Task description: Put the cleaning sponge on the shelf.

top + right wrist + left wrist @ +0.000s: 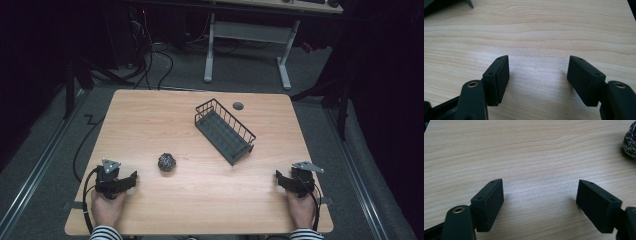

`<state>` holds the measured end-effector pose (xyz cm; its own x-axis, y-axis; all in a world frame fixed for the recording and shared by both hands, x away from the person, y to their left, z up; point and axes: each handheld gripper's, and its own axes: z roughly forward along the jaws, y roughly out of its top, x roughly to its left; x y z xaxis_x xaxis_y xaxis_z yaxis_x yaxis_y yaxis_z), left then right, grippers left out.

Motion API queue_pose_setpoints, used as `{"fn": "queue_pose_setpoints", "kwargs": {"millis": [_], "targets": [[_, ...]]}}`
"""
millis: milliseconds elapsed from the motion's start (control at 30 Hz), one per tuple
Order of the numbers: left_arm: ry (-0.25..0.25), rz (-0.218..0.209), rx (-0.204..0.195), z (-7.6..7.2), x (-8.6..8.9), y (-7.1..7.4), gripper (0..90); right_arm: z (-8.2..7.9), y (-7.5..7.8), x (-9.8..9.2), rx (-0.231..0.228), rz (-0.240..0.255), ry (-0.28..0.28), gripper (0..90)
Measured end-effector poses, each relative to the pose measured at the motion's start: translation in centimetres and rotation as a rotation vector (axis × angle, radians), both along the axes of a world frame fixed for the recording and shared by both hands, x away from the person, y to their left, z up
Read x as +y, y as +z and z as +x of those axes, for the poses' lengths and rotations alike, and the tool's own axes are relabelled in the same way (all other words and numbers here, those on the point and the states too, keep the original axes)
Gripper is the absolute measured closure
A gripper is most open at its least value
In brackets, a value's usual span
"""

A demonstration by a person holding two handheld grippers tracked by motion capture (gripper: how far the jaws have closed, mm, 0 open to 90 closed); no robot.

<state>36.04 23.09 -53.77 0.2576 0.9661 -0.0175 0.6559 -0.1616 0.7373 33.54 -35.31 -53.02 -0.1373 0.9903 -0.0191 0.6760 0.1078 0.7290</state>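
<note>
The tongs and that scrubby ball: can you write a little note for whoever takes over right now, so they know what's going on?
Left tongs: open, holding nothing, resting low over the light wooden table near its front left corner.
Right tongs: open, holding nothing, near the front right corner.
The dark round metal scouring ball lies on the table, just right of the left tongs and apart from them.
The dark wire rack basket sits at an angle past the middle, with nothing in it.
Done: nothing yet; the ball is untouched.
Left: probably pick up the ball with the left tongs, the nearer ones, and maybe set it in the basket.
</note>
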Motion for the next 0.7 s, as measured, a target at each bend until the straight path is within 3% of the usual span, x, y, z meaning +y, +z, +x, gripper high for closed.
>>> {"fn": "queue_pose_setpoints", "kwargs": {"millis": [700], "targets": [[0.0,-0.001,0.0,0.02,-0.01,0.0,22.5,-0.02,0.03,-0.01,0.004,0.008,-0.006,35.6]]}}
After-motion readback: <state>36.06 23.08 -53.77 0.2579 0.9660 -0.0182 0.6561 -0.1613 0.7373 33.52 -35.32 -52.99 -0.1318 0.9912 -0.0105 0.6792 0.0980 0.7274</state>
